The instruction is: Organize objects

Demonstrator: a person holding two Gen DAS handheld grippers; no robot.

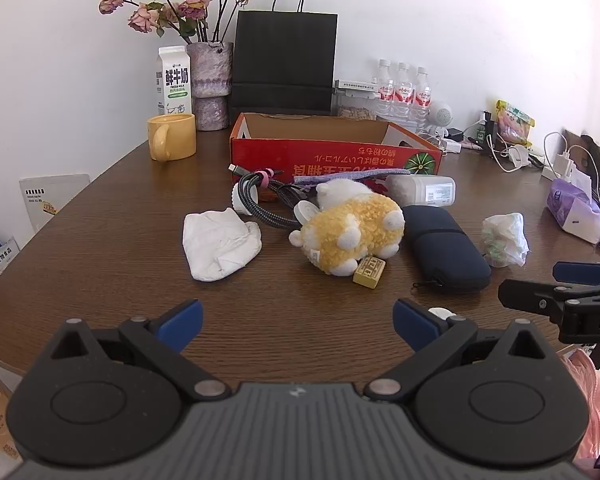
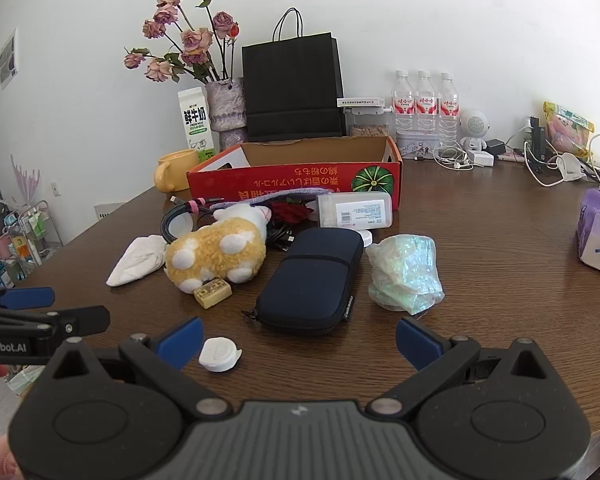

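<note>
Left gripper (image 1: 298,326) and right gripper (image 2: 299,339) both spread wide, empty, tilted down over table (image 1: 100,240), side by side.

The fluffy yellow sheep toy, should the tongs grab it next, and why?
Probably yes. Both tongs, the left tongs and the right tongs, are wide open and hold nothing. The sheep toy lies closest ahead of the left one, and the red box behind it looks empty. I would ease the left tongs forward toward the toy.

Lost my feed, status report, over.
Left gripper, right gripper open, empty. Plush toy, pouch loose before red box. Nothing blocking.
</note>
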